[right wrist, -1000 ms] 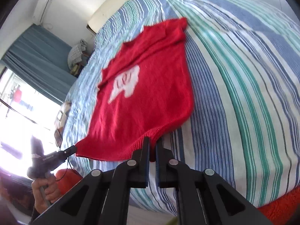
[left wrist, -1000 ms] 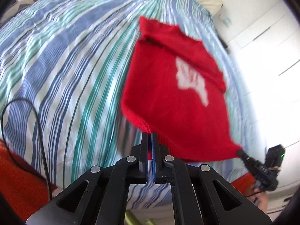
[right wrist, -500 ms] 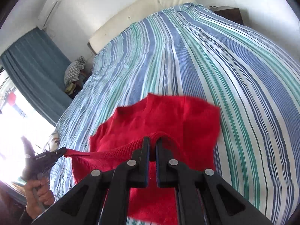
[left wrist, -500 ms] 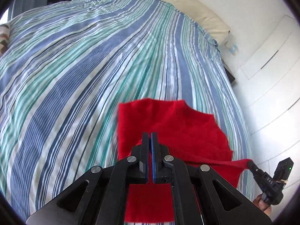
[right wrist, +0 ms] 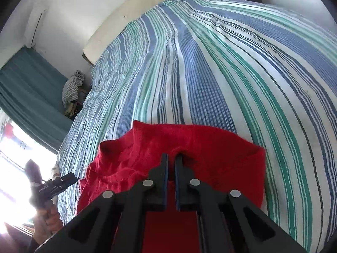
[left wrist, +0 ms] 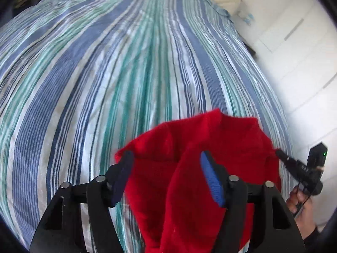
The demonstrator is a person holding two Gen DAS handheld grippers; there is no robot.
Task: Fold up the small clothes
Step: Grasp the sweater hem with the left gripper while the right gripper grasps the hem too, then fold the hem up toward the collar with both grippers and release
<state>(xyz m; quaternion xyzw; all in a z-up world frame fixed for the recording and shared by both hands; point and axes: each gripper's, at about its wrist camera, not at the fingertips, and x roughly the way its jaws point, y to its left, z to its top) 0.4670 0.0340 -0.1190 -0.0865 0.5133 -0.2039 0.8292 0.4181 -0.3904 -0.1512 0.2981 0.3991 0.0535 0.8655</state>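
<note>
A small red knitted sweater (left wrist: 189, 147) lies folded over itself on the striped bedspread (left wrist: 105, 73), close in front of both grippers. My left gripper (left wrist: 166, 168) is open, its jaws spread wide over the sweater's near fold, with red cloth bunched between them. In the right wrist view the sweater (right wrist: 221, 147) fills the lower middle. My right gripper (right wrist: 171, 158) is shut on the sweater's ribbed hem. The other gripper shows at the edge of each view: the right one (left wrist: 299, 166), the left one (right wrist: 54, 186).
A cream pillow (right wrist: 137, 14) lies at the head of the bed. Teal curtains (right wrist: 25, 88) and a bright window are on the left, with a pile of clothes (right wrist: 72, 88) beside the bed. White cupboard doors (left wrist: 305, 52) stand on the right.
Both grippers carried the sweater's hem forward over the garment, folding it in half. My left gripper has opened and let go of the hem. The right stays shut on it.
</note>
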